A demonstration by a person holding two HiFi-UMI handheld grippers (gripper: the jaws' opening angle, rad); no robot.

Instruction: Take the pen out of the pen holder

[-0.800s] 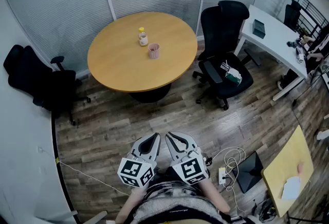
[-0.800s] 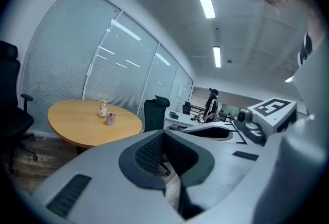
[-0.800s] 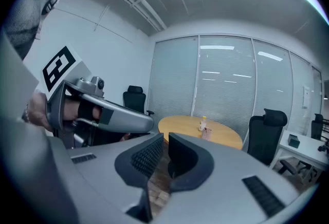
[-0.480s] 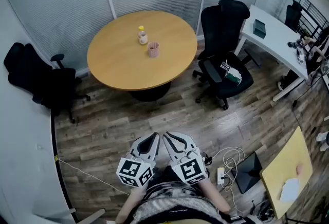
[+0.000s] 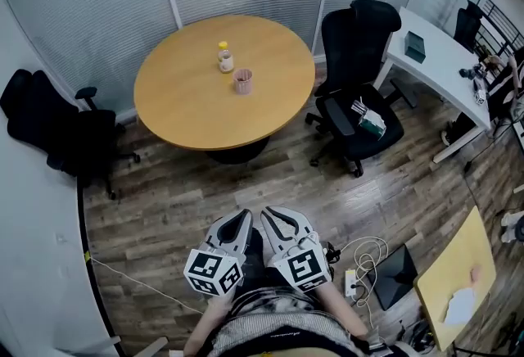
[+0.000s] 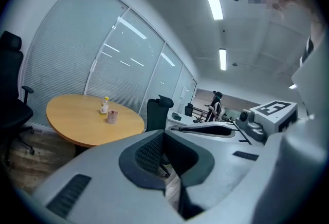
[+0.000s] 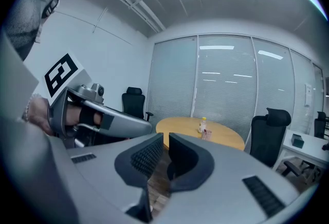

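Note:
A pink pen holder [image 5: 243, 81] stands near the middle of the round wooden table [image 5: 188, 114], next to a small yellow-capped bottle [image 5: 222, 59]. It is too small to make out a pen in it. My left gripper [image 5: 244, 217] and right gripper [image 5: 268, 215] are held side by side close to my body, over the floor and far short of the table. Both are shut on nothing. The holder also shows far ahead in the left gripper view [image 6: 112, 116] and the right gripper view [image 7: 206, 134].
A black office chair [image 5: 359, 77] stands right of the table and another [image 5: 57, 124] to its left. A white desk [image 5: 438, 61] is at the back right. Cables and a power strip [image 5: 357, 269] lie on the wood floor by my right side. Blinds line the far wall.
Both grippers keep the same shut pose by my body. The head view has shifted a little, so the table sits slightly further left.

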